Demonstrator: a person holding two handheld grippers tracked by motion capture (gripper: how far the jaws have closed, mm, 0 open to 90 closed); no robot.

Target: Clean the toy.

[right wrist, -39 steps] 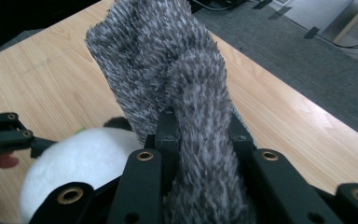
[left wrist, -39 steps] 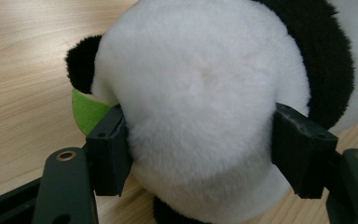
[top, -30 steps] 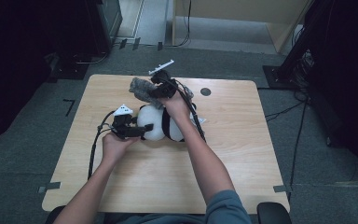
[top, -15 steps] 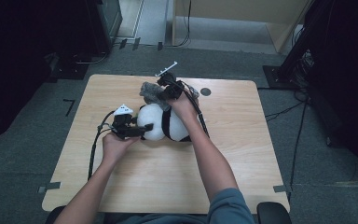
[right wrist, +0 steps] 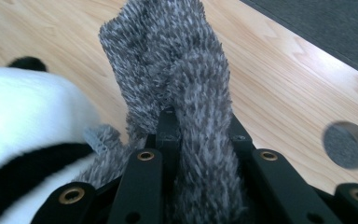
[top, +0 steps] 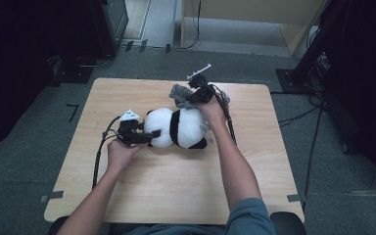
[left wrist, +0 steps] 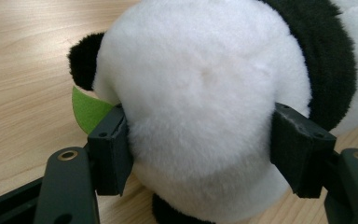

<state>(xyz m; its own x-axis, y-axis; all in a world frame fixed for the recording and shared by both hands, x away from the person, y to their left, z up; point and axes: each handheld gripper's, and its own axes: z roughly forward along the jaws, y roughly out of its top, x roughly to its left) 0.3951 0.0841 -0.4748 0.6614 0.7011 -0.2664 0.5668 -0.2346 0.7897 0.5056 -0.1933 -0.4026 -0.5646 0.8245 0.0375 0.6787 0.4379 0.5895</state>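
A: Left gripper clamps the round white head of the black-and-white plush panda, pads pressed into the fur on both sides. The panda lies on its side mid-table on the pale wooden table.

B: Right gripper is pinched tight on the fuzzy grey fabric piece, a sock or small garment, can't say which. A second ago it hung over the panda's far-left side; now it sits farther right, at the far edge of the panda's body.

A: So the grey piece is being carried along the toy, panda held steady. Likely dressing or wrapping it; not on yet.

B: Grey round plug in the tabletop, beyond, untouched.
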